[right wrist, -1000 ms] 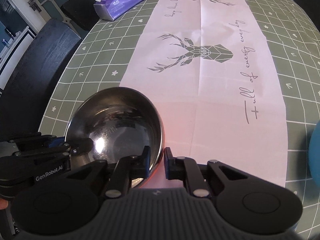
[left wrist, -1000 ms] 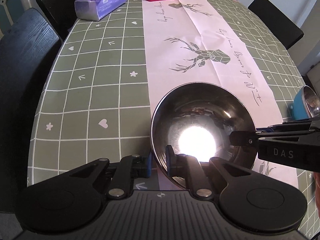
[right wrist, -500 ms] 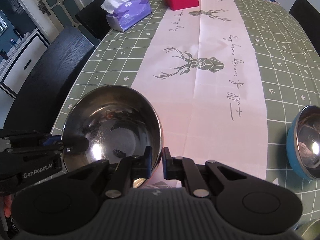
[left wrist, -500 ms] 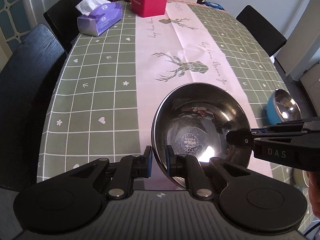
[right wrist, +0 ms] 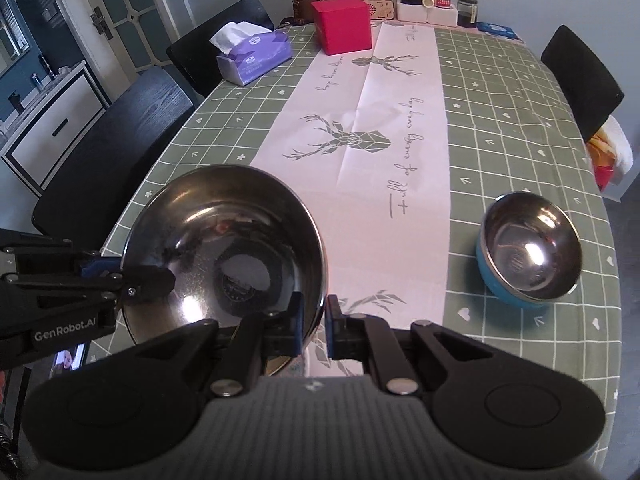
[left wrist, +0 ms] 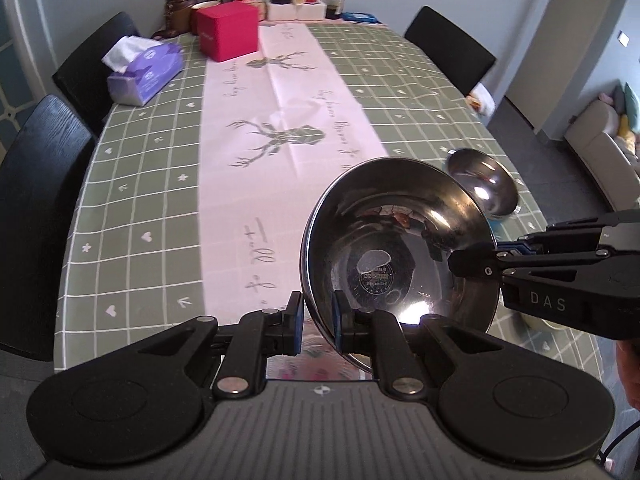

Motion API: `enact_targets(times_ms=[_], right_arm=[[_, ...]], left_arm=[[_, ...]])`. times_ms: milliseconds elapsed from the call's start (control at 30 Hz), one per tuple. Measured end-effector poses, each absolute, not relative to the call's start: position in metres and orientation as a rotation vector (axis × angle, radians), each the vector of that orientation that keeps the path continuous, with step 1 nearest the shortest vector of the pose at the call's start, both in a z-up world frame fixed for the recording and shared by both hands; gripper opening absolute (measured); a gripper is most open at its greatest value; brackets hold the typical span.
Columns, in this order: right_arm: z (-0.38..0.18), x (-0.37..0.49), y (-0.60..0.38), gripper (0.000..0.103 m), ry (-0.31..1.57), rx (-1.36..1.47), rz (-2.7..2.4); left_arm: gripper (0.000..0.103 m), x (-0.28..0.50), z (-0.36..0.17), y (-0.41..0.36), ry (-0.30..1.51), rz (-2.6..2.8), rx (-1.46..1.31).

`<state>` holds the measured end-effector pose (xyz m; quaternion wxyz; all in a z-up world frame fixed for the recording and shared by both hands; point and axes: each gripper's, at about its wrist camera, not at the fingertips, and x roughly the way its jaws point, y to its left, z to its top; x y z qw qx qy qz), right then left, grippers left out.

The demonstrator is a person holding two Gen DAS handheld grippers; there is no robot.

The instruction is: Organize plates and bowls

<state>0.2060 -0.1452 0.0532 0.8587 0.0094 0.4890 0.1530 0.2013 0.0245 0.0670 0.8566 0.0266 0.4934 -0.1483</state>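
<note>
- Left gripper (left wrist: 316, 316): jaws closed on the near-left rim of the steel bowl (left wrist: 396, 248), one pad outside the wall, one inside.
- Right gripper (right wrist: 314, 322): jaws likewise pinched on the rim, at the bowl's opposite side; in the left wrist view it reaches in from the right edge.
- Two grips on opposite edges look meant to keep the wide, slick bowl level and stop it swinging; a single pinch would let it pivot.
- The bowl hangs between the two grippers, clear of the table (right wrist: 520, 128), open side up, apparently empty.
- Beyond the right jaws, off to the right: a blue-sided bowl (right wrist: 528, 248) with a steel inside, resting upright on the green check cloth. Likely the nesting target, though it looks the smaller of the two.
- Farther ahead: the pink deer runner (right wrist: 372, 132), then a tissue pack (right wrist: 256, 54) and red box (right wrist: 344, 26) at the far end, well apart from the work.
</note>
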Motion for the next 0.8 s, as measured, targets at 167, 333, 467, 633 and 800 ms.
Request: enact_targets(times_ms=[167,333,467,633,800], right_arm=[[0.05,0.187,-0.178,0.008,1.028,0.018,0.28],[0.029,0.176,-0.207,0.007,1.071,0.024,0.25],[0.008,0.173,-0.22,0.007,1.118,0.025,0.236],[-0.017,0.173,-0.23,0.006,1.168,0.011,0.229],[-0.036,0.176,-0.235,0.006,1.208,0.009,0.224]], left_arm=[[0.016,0.19,0.061,-0.007,1.047,-0.362,0.062],[0.017,0.183,0.036,-0.035,1.109,-0.398,0.09],[0.017,0.178,0.013,-0.052,1.165,-0.415,0.112],[0.017,0.177,-0.011,-0.062,1.224,-0.427,0.109],[0.017,0.179,-0.025,-0.067,1.26,-0.432,0.098]])
